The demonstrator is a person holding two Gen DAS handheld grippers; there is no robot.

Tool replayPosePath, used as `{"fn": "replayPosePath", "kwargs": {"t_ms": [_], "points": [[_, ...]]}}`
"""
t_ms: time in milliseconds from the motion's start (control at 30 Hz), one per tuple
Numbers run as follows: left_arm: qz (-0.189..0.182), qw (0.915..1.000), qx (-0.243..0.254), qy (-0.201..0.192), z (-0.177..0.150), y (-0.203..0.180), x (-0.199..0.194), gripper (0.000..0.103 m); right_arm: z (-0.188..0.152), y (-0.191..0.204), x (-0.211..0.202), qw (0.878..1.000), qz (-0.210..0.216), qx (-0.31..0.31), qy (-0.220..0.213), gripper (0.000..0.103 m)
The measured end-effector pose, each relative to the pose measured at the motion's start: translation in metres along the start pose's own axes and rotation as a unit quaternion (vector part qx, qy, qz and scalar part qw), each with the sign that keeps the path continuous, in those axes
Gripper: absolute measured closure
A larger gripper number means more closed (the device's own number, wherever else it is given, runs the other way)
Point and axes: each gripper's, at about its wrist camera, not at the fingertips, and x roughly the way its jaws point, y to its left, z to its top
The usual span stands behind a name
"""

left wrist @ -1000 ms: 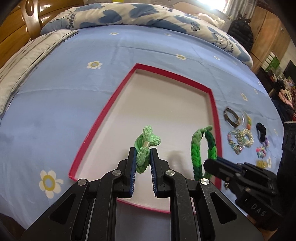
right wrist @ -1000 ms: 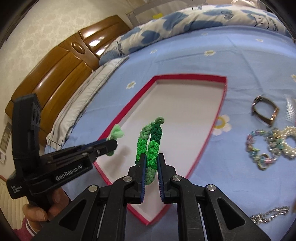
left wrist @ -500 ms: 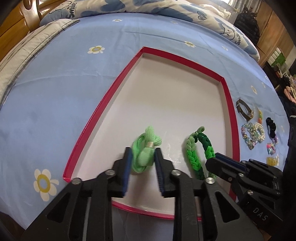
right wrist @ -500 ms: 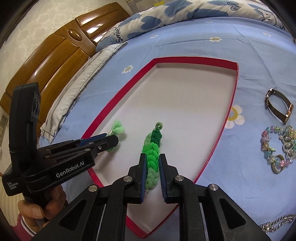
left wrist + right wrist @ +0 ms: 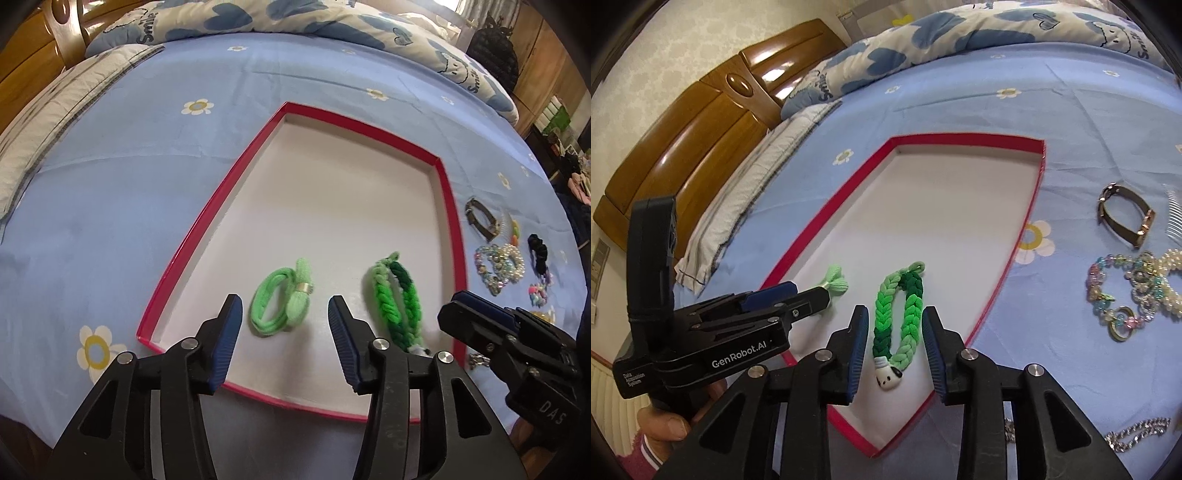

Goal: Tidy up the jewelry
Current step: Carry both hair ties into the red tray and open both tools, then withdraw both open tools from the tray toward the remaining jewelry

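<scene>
A shallow white tray with a red rim lies on the blue bedsheet. A light green hair tie lies on the tray floor between the spread fingers of my left gripper, which is open and empty. A braided green bracelet with a small white charm lies in the tray between the fingers of my right gripper, also open and empty. The bracelet also shows in the left wrist view. The hair tie's end shows in the right wrist view, partly hidden behind the left gripper.
To the right of the tray on the sheet lie a brown strap bracelet, beaded bracelets, a silver chain, a black scrunchie and small coloured pieces. Pillows and a wooden headboard lie beyond.
Both grippers lowered their pieces onto the tray floor and opened. The hair tie and the braided bracelet now lie free in the tray.
</scene>
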Motion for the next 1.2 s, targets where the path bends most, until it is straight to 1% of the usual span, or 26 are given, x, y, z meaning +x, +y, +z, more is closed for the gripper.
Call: {"fn": "replayPosePath", "kwargs": {"t_ms": [100, 200, 400, 567, 633, 833, 1033, 1200], "points": [[-0.008, 0.9999, 0.002, -0.008, -0.001, -0.006, -0.010, 0.054, -0.003, -0.003, -0.014, 1.000, 0.000, 0.007, -0.012, 0.068], [-0.016, 0.9997, 0.008, -0.015, -0.001, -0.016, -0.019, 0.053, -0.006, -0.010, -0.029, 1.000, -0.009, 0.014, -0.025, 0.063], [-0.033, 0.9989, 0.023, -0.022, -0.003, -0.041, -0.029, 0.050, -0.017, -0.035, -0.062, 0.997, -0.035, 0.043, -0.051, 0.062], [-0.050, 0.9975, 0.046, -0.021, -0.003, -0.067, -0.033, 0.048, -0.028, -0.067, -0.095, 0.992, -0.063, 0.076, -0.074, 0.060], [-0.056, 0.9966, 0.057, -0.022, -0.004, -0.078, -0.034, 0.048, -0.033, -0.078, -0.108, 0.990, -0.075, 0.085, -0.084, 0.058], [-0.072, 0.9937, 0.085, -0.018, -0.006, -0.108, -0.032, 0.048, -0.047, -0.108, -0.138, 0.982, -0.106, 0.114, -0.103, 0.057], [-0.085, 0.9903, 0.109, -0.010, -0.009, -0.135, -0.030, 0.048, -0.061, -0.129, -0.158, 0.976, -0.128, 0.133, -0.115, 0.057], [-0.100, 0.9860, 0.133, -0.002, -0.016, -0.156, -0.028, 0.047, -0.072, -0.142, -0.169, 0.972, -0.144, 0.141, -0.119, 0.057]]}}
